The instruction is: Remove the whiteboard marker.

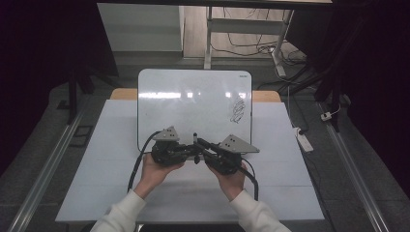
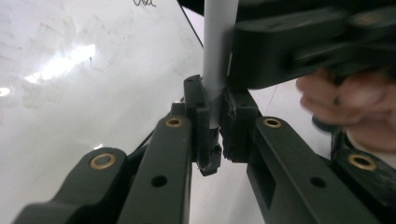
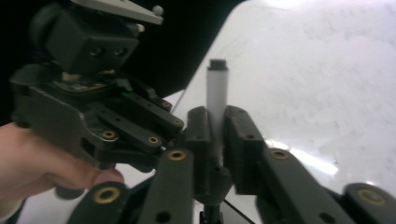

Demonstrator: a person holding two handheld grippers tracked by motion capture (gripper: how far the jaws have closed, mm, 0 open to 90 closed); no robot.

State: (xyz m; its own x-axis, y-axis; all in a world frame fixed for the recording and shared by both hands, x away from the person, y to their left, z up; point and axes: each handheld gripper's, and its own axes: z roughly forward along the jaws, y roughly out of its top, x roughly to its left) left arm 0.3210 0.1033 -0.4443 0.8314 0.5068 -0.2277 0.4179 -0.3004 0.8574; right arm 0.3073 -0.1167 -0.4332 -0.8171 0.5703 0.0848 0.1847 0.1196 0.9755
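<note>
Left hand-held gripper (image 2: 212,135) and right hand-held gripper (image 3: 215,140) clamp 1 marker (image 3: 216,100).

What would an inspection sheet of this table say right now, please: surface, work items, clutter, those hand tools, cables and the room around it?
Surface: pale table, a whiteboard lying on it with black scribbles near its right edge.
Job's things: one white marker pen with a dark end, held over the board.
Clutter: nothing seen.
Grippers: left gripper and right gripper are both shut on the pen, close together.
Cables: one trails from each gripper toward the person; more lie on the floor beyond the table, plus a power strip at the right.
Surroundings: dark room, metal floor rails, a white table frame behind.
</note>
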